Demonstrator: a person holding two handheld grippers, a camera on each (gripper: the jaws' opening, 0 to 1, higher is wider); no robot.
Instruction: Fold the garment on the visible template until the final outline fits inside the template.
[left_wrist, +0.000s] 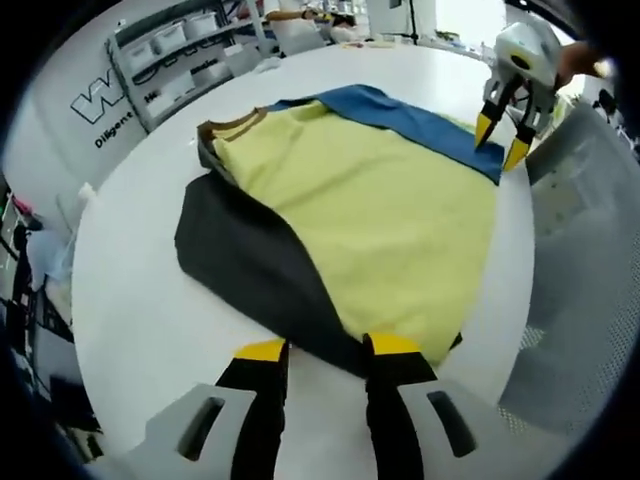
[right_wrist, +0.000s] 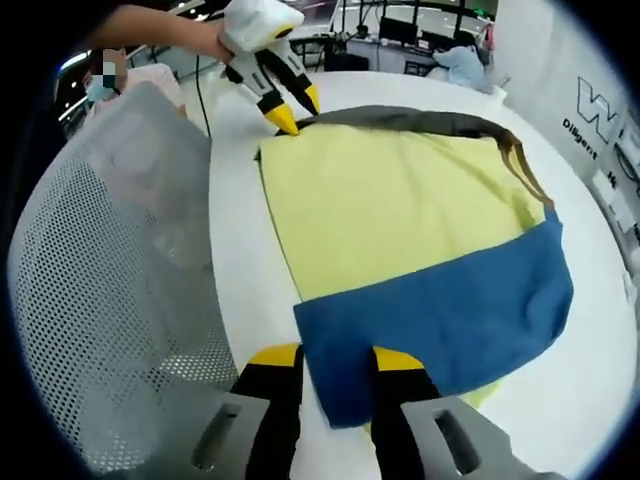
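1. Garment (left_wrist: 370, 215) lies flat on a round white table (left_wrist: 140, 320). Yellow body, dark grey sleeve (left_wrist: 250, 260) on one side, blue sleeve (left_wrist: 420, 120) on the other, brown collar (left_wrist: 235, 125).
2. Both sleeves are folded in over the yellow panel; in the right gripper view the blue one covers the near part of the shirt.
3. Left gripper (left_wrist: 328, 350): jaws apart, yellow-tipped, sitting at the near hem corner of the garment. One jaw is over bare table just beside the grey edge, the other overlaps the yellow/grey corner. Nothing visibly pinched between them.
4. The right gripper view also shows the left gripper, at the far corner, tips touching or just above the cloth edge (a hand holds its white body).
5. Right gripper (right_wrist: 337, 358): jaws apart, straddling the near corner of the blue sleeve. Fabric sits between the jaws, but contact is hard to judge from this angle; looks like no clamp.
6. In the left gripper view the right gripper hangs at the far right, tips just beside the blue sleeve's edge.
7. White mesh chair back (right_wrist: 110, 300) just beside the table edge. Shelving with bins (left_wrist: 185, 50) against the far wall.
8. No template outline can be made out on the table.
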